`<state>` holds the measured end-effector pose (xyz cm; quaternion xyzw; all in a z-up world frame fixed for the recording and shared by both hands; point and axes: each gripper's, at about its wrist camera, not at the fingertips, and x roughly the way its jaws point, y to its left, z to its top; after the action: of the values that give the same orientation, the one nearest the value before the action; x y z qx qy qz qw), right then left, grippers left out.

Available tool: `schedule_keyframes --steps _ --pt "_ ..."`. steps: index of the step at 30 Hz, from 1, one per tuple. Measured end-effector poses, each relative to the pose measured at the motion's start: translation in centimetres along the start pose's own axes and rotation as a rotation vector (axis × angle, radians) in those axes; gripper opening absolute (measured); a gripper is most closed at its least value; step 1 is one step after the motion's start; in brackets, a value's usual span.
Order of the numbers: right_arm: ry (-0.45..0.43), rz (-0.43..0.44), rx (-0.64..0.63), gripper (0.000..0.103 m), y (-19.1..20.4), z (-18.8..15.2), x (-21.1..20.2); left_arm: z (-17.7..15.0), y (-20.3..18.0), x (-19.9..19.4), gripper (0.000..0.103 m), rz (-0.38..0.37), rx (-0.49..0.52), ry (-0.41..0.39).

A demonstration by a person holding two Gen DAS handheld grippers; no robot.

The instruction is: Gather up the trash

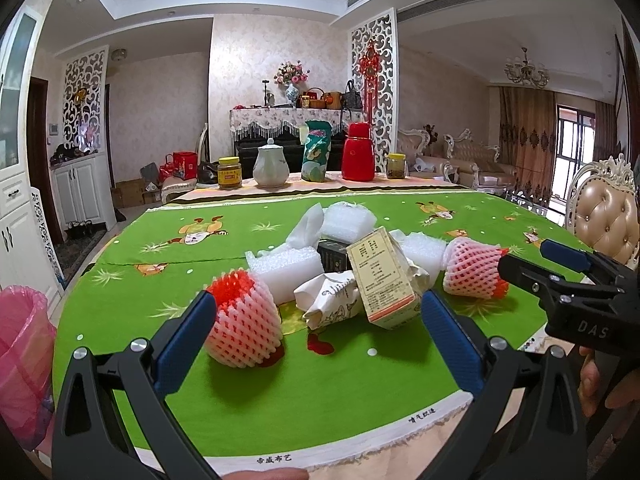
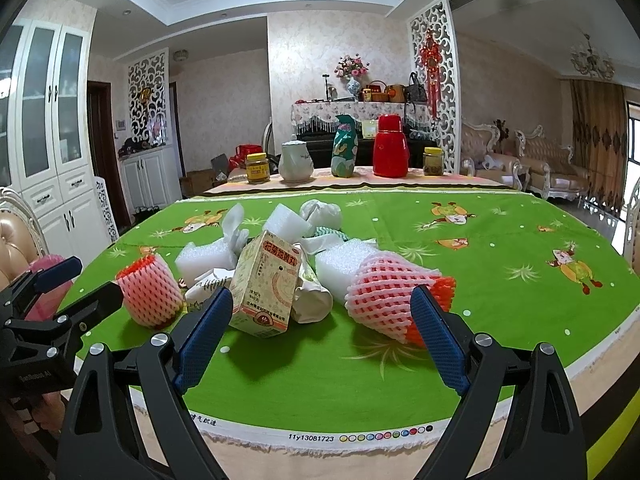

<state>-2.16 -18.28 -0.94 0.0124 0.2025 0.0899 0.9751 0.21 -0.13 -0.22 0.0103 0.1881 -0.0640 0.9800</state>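
1. Your left tool (image 1: 316, 320) is spread wide and holds nothing. The nearest piece of trash, a pink foam fruit net (image 1: 244, 320), lies on the table (image 1: 360, 392) just inside its left finger (image 1: 186, 344), so shift a little left to centre the net before you close.
2. Squeeze the net gently; it looks soft and should crush easily. Grip it mid-body so it does not slip out.
3. The bin with the pink bag (image 1: 20, 360) sits low at the far left of the left tool, beside the table edge. That looks like the drop point.
4. Your right tool (image 2: 322, 332) is also spread and empty. A second foam net (image 2: 392, 300) lies just ahead by its right finger, with the medicine box (image 2: 266, 292) near its left finger.
5. Both tools hover low and level at the near table edge, side by side, pointed at the pile. Keep them apart so they do not collide.
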Motion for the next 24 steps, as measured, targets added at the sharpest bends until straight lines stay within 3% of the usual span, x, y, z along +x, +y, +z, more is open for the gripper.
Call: schedule_keyframes --steps 3,8,14,18,22,24 --pt "0.016 -0.004 -0.027 0.085 0.6 0.2 0.1 0.0 0.7 -0.1 0.099 -0.008 -0.002 0.001" --pt "0.061 -0.011 -0.069 0.085 1.8 0.8 0.9 -0.2 3.2 -0.4 0.099 0.047 -0.02 0.0" --pt "0.147 0.003 -0.12 0.085 3.9 1.7 3.4 -0.8 7.7 0.8 0.099 0.112 -0.076 0.099" --pt "0.214 0.031 -0.114 0.085 5.5 2.3 6.4 -1.2 9.6 1.9 0.099 0.201 -0.088 0.138" --pt "0.273 0.019 -0.1 0.085 6.7 2.2 9.8 -1.4 10.2 3.2 0.099 0.153 -0.108 0.193" --pt "0.296 0.01 -0.099 0.079 7.0 2.0 11.1 -1.4 10.3 3.9 0.099 0.126 -0.118 0.226"
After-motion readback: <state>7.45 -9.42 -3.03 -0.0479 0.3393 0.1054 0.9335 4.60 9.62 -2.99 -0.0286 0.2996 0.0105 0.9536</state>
